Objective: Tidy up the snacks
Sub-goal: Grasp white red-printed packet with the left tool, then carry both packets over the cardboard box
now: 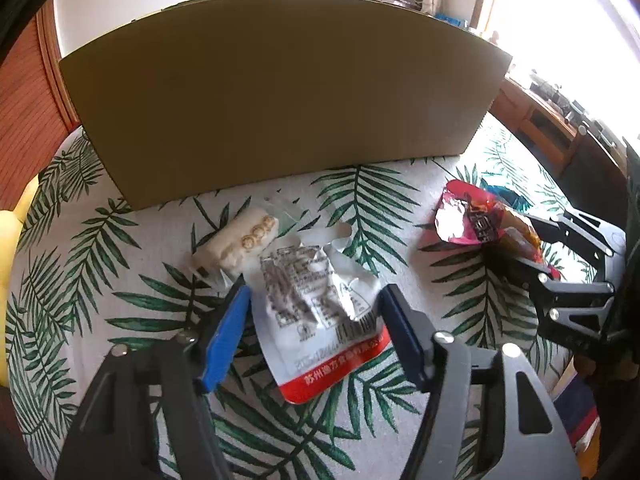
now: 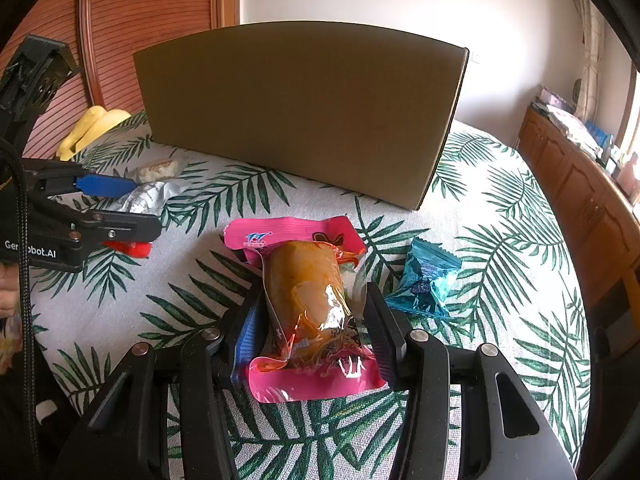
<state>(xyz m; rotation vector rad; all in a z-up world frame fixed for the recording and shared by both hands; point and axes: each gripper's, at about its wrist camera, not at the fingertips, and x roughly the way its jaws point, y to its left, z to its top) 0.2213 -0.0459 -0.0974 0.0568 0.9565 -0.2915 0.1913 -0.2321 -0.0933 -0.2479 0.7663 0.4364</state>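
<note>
A crinkled silver foil pouch (image 1: 320,312) with a red bottom band and a barcode lay flat on the leaf-printed cloth (image 1: 120,280), between the blue pads of the left gripper (image 1: 314,300). Its jaws stood apart, one on each side of the pouch, and whether the pads touched the foil could not be told. Just behind the pouch rested a pale, oblong pastry (image 1: 236,244) in clear wrap, topped with a row of small round beads.

The right gripper (image 2: 312,312) was clamped on a glossy pink packet (image 2: 312,320) with a clear window showing a lumpy, orange-brown filling; the packet's far end lay on the cloth. Beside it to the right sat a shiny, crumpled teal wrapper (image 2: 426,284) with a zigzag edge.

A plain brown cardboard box (image 1: 280,92) stood upright on the cloth beyond all the snacks, its smooth side wall facing the cameras; its inside was hidden. Yellow bananas (image 2: 94,126) lay near its left corner, by a ribbed wooden panel (image 2: 152,20).
</note>
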